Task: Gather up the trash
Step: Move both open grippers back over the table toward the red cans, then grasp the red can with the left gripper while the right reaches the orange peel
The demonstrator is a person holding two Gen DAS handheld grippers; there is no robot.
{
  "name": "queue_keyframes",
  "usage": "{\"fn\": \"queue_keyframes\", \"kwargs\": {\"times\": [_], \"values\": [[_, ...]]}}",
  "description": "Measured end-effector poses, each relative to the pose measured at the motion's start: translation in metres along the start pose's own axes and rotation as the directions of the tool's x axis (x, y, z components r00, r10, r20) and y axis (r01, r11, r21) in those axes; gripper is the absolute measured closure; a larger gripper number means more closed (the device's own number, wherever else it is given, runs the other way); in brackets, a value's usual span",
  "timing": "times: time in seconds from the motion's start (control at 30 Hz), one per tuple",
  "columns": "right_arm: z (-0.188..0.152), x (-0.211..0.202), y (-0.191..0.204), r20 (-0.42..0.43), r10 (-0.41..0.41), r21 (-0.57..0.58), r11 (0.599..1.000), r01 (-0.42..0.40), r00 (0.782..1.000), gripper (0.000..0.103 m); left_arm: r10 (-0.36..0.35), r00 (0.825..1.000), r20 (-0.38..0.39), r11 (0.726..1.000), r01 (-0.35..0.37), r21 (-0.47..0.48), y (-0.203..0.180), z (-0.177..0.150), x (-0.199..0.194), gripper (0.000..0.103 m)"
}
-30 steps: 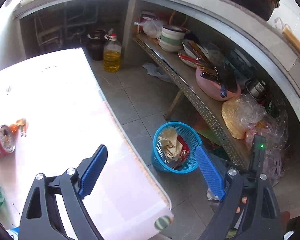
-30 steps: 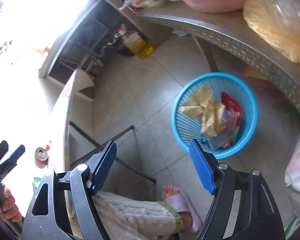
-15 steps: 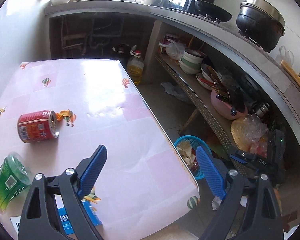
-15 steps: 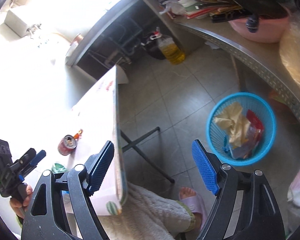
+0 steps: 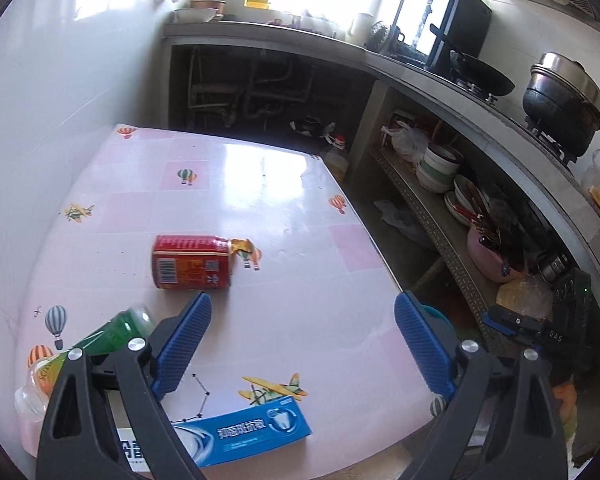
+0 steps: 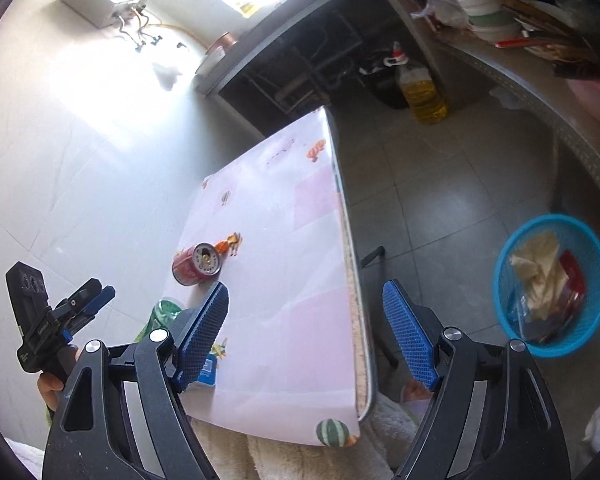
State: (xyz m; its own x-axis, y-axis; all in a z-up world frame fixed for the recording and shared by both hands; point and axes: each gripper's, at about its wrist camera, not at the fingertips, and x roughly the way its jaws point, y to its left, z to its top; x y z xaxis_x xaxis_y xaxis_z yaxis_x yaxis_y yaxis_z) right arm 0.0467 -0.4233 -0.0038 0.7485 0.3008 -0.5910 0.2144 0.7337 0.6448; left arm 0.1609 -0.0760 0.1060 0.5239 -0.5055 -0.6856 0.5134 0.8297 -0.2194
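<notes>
A red can (image 5: 191, 262) lies on its side on the pink table (image 5: 260, 184). A green plastic bottle (image 5: 108, 334) lies at the near left, and a blue toothpaste box (image 5: 244, 430) lies at the near edge. My left gripper (image 5: 302, 344) is open and empty above the table, just short of the can. My right gripper (image 6: 306, 332) is open and empty over the table's near edge; it sees the can (image 6: 196, 264) and the left gripper (image 6: 66, 312). A blue trash basket (image 6: 552, 286) with wrappers stands on the floor to the right.
A metal shelf (image 5: 428, 216) with bowls, plates and a pink basin runs along the right. A counter (image 5: 420, 76) carries a wok and a large pot. An oil jug (image 6: 422, 90) stands on the floor. Table legs (image 6: 374, 264) show under the table edge.
Both grippers have swung left, away from the basket and toward the table. The can, bottle and toothpaste box now sit in front of the left gripper. Both stay open.
</notes>
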Motion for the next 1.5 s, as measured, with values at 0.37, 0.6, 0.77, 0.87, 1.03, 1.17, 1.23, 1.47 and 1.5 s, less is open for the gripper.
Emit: {"fn": "queue_keyframes", "kwargs": {"times": [0.37, 0.6, 0.77, 0.87, 1.03, 1.17, 1.23, 1.47, 1.5], "values": [[0.029, 0.076, 0.07, -0.17, 0.098, -0.091, 0.989, -0.115, 0.98, 0.027, 0.121, 0.993, -0.006, 0.991, -0.121, -0.055, 0.058, -0.002, 0.002, 0.012], [0.062, 0.165, 0.109, -0.306, 0.074, -0.106, 0.988, -0.111, 0.949, 0.047, 0.132, 0.991, -0.019, 0.987, -0.133, -0.091, 0.079, -0.004, 0.012, 0.012], [0.068, 0.241, 0.13, -0.387, -0.028, -0.166, 0.985, -0.04, 0.921, 0.063, 0.141, 0.99, -0.024, 0.983, -0.143, -0.111, 0.093, -0.005, 0.019, 0.012], [0.068, 0.272, 0.135, -0.407, -0.08, -0.201, 0.98, -0.004, 0.91, 0.068, 0.145, 0.989, -0.034, 0.982, -0.148, -0.117, 0.102, -0.005, 0.024, 0.012], [0.064, 0.306, 0.143, -0.41, -0.173, -0.283, 0.958, 0.056, 0.896, 0.075, 0.156, 0.987, -0.047, 0.979, -0.16, -0.123, 0.113, -0.007, 0.027, 0.012], [0.062, 0.315, 0.148, -0.392, -0.213, -0.334, 0.939, 0.077, 0.895, 0.088, 0.159, 0.986, -0.051, 0.977, -0.165, -0.134, 0.121, -0.008, 0.028, 0.012], [0.06, 0.315, 0.149, -0.387, -0.233, -0.357, 0.93, 0.088, 0.892, 0.097, 0.159, 0.986, -0.053, 0.977, -0.165, -0.137, 0.123, -0.008, 0.029, 0.012], [0.064, 0.298, 0.135, -0.358, -0.258, -0.378, 0.919, 0.114, 0.897, 0.102, 0.15, 0.987, -0.056, 0.979, -0.156, -0.129, 0.117, -0.004, 0.033, 0.012], [0.064, 0.294, 0.131, -0.357, -0.259, -0.372, 0.921, 0.118, 0.898, 0.103, 0.149, 0.987, -0.057, 0.98, -0.156, -0.127, 0.116, -0.004, 0.034, 0.012]]}}
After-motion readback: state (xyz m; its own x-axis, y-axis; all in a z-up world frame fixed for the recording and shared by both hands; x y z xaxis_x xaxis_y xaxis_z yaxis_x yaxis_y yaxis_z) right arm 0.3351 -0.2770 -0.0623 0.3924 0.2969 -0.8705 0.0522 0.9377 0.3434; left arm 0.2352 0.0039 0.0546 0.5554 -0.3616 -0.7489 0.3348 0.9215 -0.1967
